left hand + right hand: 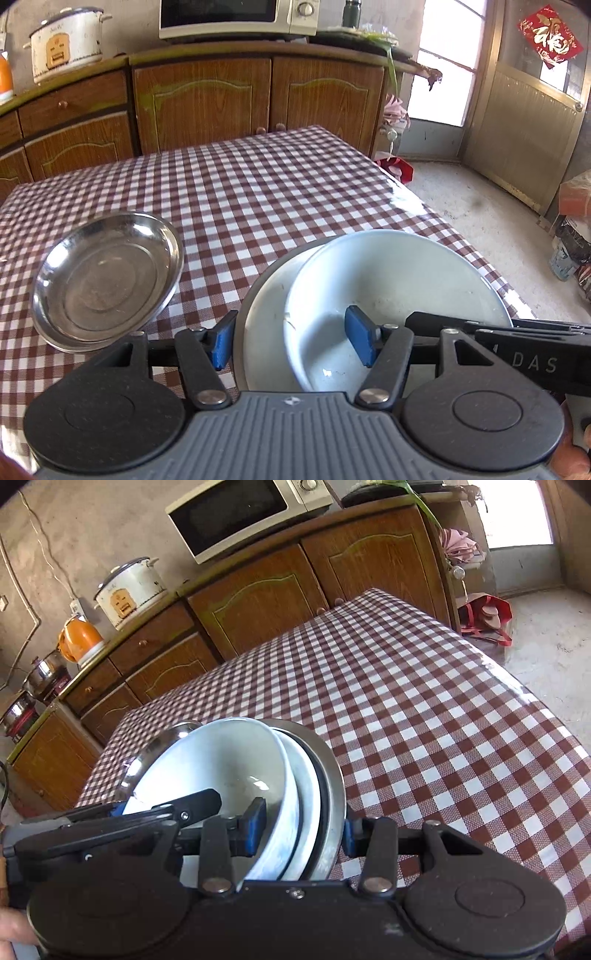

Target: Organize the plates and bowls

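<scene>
The right gripper (301,834) is closed across the near rim of a nested stack: one blue pad sits inside the white bowl (221,768), the other presses the outside of the steel plate (330,775) underneath, with a white plate (306,794) sandwiched between.

The left gripper (290,341) straddles the same stack from the other side, one pad inside the bowl and one beyond the plate's rim. Whether those pads actually press I cannot tell.

The stack looks tilted and held clear of the checked tablecloth (258,192), near its right edge.

The risk, as I judge it, is slippage: smooth glazed and steel rims pinched at one edge could pivot or slide apart if either hand tilts further.

A separate steel dish (107,280) appears tilted just left of the left gripper, so a sideways swing could knock it.
</scene>
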`<state>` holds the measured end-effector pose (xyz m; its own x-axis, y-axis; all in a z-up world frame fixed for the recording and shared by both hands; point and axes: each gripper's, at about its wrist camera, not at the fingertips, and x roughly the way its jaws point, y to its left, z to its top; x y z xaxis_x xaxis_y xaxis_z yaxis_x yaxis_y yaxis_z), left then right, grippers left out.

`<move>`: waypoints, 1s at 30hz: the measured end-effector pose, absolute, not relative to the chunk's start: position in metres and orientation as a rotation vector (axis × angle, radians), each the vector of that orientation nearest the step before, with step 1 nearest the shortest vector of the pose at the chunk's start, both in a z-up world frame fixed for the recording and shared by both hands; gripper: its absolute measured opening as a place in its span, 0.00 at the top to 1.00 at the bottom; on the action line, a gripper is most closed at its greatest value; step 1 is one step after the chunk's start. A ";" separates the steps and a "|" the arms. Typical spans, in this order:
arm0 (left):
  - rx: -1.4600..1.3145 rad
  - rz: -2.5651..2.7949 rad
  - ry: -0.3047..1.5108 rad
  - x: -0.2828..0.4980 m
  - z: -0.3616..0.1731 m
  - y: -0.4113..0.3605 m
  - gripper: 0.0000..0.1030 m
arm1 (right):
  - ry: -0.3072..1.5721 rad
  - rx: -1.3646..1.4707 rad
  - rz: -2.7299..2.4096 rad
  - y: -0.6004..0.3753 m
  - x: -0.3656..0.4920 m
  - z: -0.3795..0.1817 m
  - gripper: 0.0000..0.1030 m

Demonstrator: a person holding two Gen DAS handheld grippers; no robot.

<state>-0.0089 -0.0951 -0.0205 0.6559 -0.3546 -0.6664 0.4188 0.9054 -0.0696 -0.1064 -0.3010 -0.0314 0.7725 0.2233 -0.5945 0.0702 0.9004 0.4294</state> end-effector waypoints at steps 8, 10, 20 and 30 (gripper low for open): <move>0.088 -0.405 0.712 -0.023 -0.009 -0.085 0.39 | 0.662 0.438 0.120 -0.291 -0.120 -0.017 0.51; 0.088 -0.398 0.707 -0.025 -0.006 -0.083 0.39 | 0.659 0.435 0.130 -0.287 -0.122 -0.015 0.52; 0.082 -0.371 0.695 -0.037 0.000 -0.073 0.39 | 0.652 0.423 0.158 -0.277 -0.130 -0.006 0.52; 0.070 -0.338 0.688 -0.046 0.006 -0.063 0.39 | 0.652 0.407 0.190 -0.265 -0.134 -0.001 0.51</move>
